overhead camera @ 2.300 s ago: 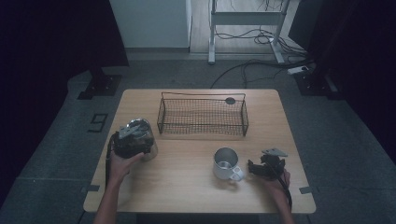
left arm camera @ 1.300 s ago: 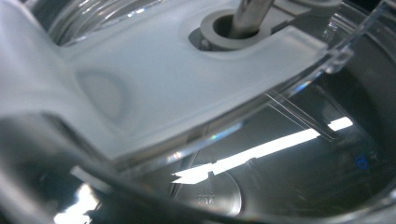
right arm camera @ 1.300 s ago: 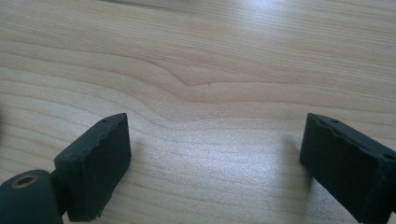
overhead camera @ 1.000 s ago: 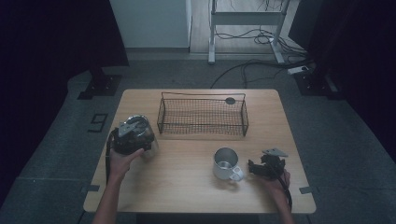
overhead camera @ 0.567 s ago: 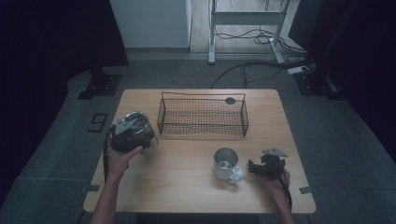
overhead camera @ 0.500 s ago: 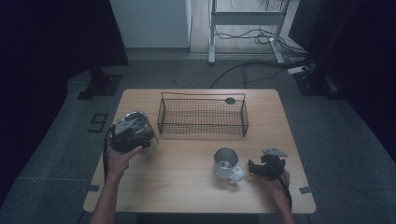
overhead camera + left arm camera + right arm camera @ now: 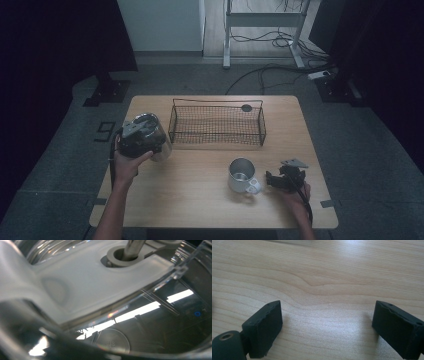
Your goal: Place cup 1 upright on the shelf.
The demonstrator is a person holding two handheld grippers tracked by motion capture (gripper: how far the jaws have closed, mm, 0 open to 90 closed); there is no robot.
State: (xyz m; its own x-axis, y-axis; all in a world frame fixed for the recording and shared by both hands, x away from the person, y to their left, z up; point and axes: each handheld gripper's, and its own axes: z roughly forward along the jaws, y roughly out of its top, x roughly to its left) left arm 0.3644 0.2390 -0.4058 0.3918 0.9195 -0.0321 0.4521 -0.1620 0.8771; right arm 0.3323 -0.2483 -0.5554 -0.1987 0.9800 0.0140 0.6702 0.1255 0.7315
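A clear glass jug (image 7: 161, 148) with a dark top hangs just above the table's left edge. My left gripper (image 7: 140, 137) is shut on it, held by a hand from below. In the left gripper view the jug's clear wall (image 7: 150, 322) and a whitish lid part (image 7: 87, 277) sit very close to the lens. A metal mug (image 7: 241, 174) stands at the front right of the table. Just right of it my right gripper (image 7: 272, 181) rests low, pointing at the mug. In the right gripper view that right gripper (image 7: 327, 327) is open over bare wood, with nothing between its fingers (image 7: 263, 330).
A black wire basket (image 7: 216, 143) stands across the middle back of the wooden table (image 7: 200, 210). A small dark round thing (image 7: 246, 107) lies at its far right corner. Cables and a desk frame lie on the floor beyond the table.
The left hand has raised the jug and carried it slightly away from the front edge. The right gripper and the mug have not moved.
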